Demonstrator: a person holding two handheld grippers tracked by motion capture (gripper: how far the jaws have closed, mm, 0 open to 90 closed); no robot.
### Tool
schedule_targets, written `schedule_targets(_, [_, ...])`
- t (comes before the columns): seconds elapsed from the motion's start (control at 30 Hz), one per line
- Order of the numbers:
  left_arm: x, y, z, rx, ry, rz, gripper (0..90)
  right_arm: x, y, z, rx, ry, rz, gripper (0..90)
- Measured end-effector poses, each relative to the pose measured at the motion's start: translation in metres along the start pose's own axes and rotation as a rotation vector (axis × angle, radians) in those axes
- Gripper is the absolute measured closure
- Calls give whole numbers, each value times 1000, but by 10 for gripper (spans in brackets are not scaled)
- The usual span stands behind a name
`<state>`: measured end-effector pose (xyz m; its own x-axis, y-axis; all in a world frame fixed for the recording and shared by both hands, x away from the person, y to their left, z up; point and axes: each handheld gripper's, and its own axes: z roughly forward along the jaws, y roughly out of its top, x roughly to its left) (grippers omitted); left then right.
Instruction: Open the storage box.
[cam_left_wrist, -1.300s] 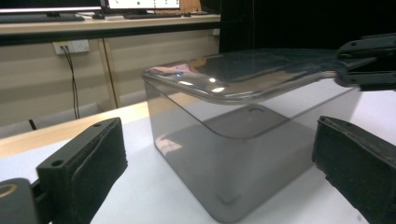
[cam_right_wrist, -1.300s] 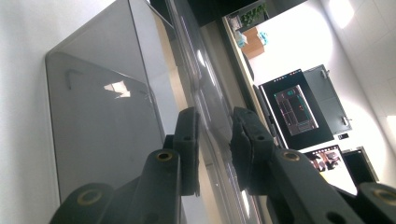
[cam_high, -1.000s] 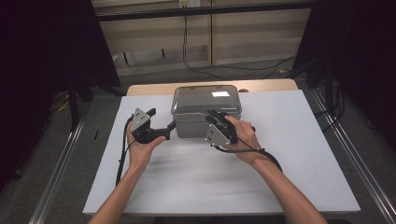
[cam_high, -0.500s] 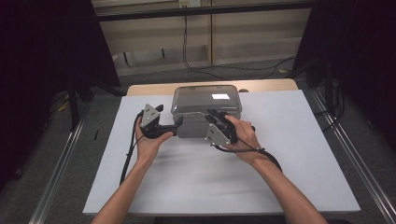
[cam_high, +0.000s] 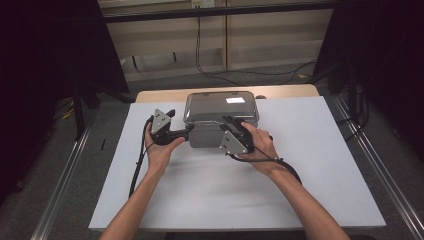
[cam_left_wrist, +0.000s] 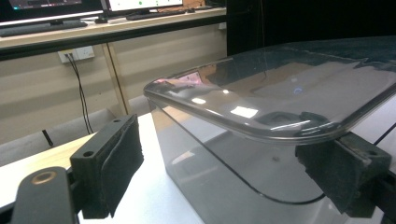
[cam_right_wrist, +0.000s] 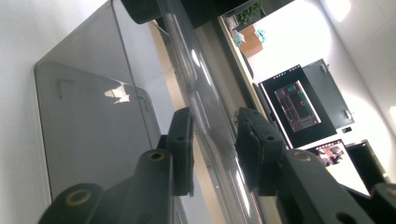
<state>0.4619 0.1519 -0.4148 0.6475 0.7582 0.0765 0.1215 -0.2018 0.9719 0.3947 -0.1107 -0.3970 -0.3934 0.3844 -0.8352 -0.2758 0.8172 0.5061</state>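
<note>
- The white table (cam_high: 310, 165) carries no readable writing.
- A grey clear-lidded box (cam_high: 210, 137) stands at the table's far middle; no label or brand can be read on it.
- Right gripper (cam_right_wrist: 214, 151): jaws narrowly astride the lid's rim (cam_right_wrist: 205, 126), having just eased apart.
- Left gripper (cam_left_wrist: 233, 177): jaws wide at the box's left corner, just closing, one pad under the lid edge.

light: dim, dark edges | glare: lid (cam_high: 220, 101) | focus: gripper views soft
</note>
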Motion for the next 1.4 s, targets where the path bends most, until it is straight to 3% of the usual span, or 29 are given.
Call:
schedule_targets(0.27, [-1, 6, 1, -8, 0, 7, 165, -4, -7, -2, 3, 13, 92, 524])
schedule_targets(0.57, [0, 9, 0, -22, -2, 10, 174, -17, -21, -8, -11, -5, 253, 429])
schedule_targets(1.03, [1, 12, 1, -42, -4, 7, 205, -30, -42, -17, -30, -34, 397, 391])
schedule_targets(1.4, [2, 15, 0, -42, 8, -7, 192, -38, -58, -15, -27, -31, 505, 393])
